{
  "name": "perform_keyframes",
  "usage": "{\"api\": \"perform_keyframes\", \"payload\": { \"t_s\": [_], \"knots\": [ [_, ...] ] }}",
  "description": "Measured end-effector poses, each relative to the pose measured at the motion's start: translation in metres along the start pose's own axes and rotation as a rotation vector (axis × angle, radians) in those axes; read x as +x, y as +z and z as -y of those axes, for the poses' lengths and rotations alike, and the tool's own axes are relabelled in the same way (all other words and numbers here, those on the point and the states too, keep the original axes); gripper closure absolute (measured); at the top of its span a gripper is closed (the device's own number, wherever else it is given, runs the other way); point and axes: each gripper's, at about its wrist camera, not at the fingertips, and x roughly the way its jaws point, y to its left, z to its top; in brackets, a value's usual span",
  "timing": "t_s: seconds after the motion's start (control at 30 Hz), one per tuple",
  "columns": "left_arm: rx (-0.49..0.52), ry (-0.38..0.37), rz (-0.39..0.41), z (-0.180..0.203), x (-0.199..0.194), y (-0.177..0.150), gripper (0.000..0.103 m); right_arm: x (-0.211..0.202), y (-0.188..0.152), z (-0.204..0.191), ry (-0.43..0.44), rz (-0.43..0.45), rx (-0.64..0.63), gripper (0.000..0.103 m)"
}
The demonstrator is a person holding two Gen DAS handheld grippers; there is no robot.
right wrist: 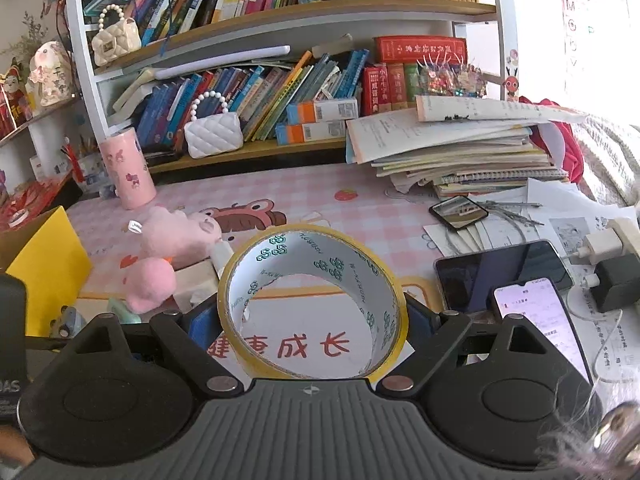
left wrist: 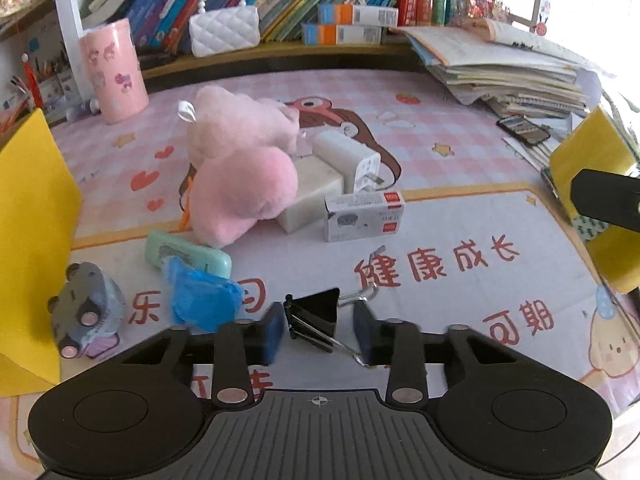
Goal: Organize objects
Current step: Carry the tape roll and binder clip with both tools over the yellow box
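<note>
One binder clip [left wrist: 314,316] pinched by left gripper [left wrist: 319,332]; one tape roll [right wrist: 312,304] clamped by right gripper [right wrist: 310,320]; two phones [right wrist: 502,274].

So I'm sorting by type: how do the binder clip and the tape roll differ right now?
The binder clip is small, black and angular; the tape roll is large, yellow-edged and ring-shaped. The clip sits between the left gripper's nearly closed pads; the roll spreads the right gripper wide. Both are stationery.

Crammed white bookshelf [right wrist: 280,92] behind pink-checked desk mat [left wrist: 440,128], bright daylight right.
</note>
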Motion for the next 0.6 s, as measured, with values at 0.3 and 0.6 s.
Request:
{"api": "perform_keyframes", "payload": {
  "t_s": [0.3, 0.6],
  "knots": [
    [-0.038, -0.059, 0.093, -0.010, -0.044, -0.009, 0.079, 0.004, -0.002, -0.016, 0.025, -0.028, -0.020, 0.015],
    [-0.195, 0.002, 0.130, -0.073, -0.086, -0.042, 0.079, 0.001, -0.014, -0.073, 0.121, -0.079, -0.099, 0.015]
  ]
}}
